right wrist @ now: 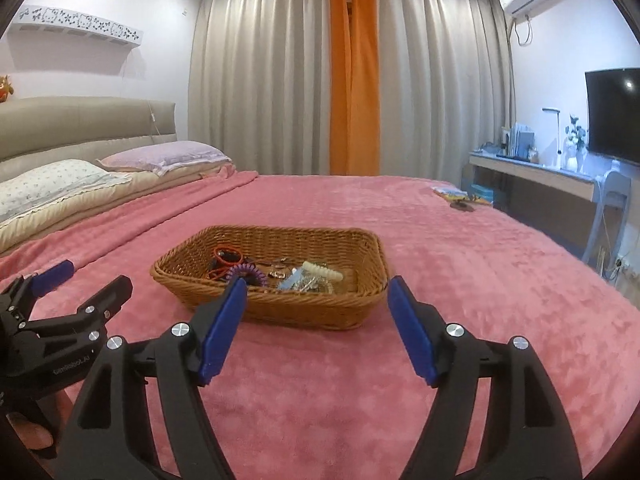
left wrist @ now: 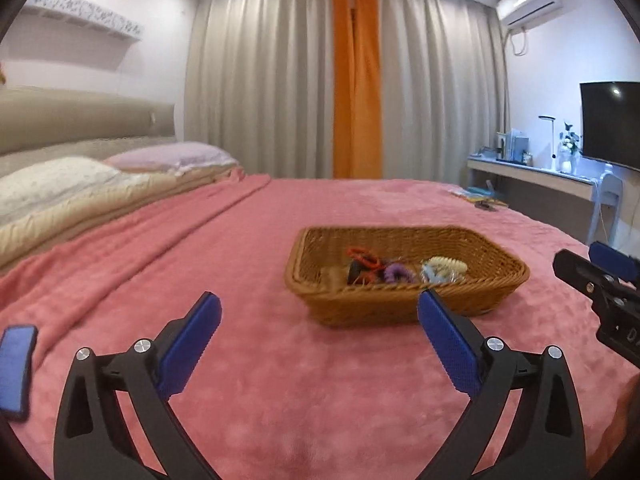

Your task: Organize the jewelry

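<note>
A wicker basket (right wrist: 280, 280) is set on a pink blanket (right wrist: 440, 260) spread over a bed. Inside the basket a small heap of hair ties and trinkets is seen: orange-red bands (right wrist: 226, 258) toward the left, a purple coil tie (right wrist: 250, 272) next to them, a cream clip (right wrist: 322, 271) and pale blue pieces (right wrist: 294, 280) toward the right. The smaller bits between them are too blurred to be told apart.

The left gripper (left wrist: 320, 312) is held low over the blanket, well short of the basket, and its blue-padded jaws are spread wide with nothing between them. In its own view the basket (left wrist: 404, 280) is seen ahead and slightly right, and the tip of the right pad (left wrist: 448, 344) overlaps the basket's near rim in the picture only. The right gripper (right wrist: 318, 296) is likewise held over the blanket in front of the basket, its jaws parted rather less widely and nothing gripped. Each gripper is caught at the edge of the other's view, so they are side by side.

A dark phone (left wrist: 14, 364) is lying on the blanket at the far left. Two pillows (right wrist: 120, 168) are placed at the headboard. Beyond the bed, grey curtains (right wrist: 260, 80) with an orange strip (right wrist: 354, 80) are drawn, and a tabletop (right wrist: 532, 168) with a lamp, flowers and a screen (right wrist: 614, 112) is seen at the right wall. A few small items (right wrist: 460, 200) are left on the blanket's far right corner.
</note>
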A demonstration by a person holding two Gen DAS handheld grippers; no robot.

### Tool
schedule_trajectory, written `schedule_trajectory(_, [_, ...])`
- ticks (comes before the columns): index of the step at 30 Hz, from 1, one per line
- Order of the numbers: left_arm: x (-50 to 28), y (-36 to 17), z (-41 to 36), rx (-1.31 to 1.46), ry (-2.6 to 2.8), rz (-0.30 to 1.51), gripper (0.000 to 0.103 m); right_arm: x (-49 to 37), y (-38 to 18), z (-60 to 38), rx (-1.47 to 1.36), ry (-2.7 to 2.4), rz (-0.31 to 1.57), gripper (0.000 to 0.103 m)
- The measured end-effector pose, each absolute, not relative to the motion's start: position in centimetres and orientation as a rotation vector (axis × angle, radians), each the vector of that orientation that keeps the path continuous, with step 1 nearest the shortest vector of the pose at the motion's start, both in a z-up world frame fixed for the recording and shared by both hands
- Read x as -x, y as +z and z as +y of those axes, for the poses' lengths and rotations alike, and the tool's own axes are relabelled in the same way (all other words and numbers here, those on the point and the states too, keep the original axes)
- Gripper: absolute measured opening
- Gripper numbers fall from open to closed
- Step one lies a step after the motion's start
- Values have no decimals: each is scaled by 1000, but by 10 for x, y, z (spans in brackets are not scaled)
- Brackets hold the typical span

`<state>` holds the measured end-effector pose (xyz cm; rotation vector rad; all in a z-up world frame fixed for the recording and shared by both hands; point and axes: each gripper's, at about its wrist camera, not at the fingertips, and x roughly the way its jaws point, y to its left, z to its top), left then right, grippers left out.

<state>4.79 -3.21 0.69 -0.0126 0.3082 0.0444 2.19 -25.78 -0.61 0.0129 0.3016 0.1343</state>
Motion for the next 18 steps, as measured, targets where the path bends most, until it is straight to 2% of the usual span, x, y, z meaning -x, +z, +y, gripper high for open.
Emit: schedule_trajectory(18, [-53,3,-30,28,47,317,95,-24,-19,-255,-1,157,319,69])
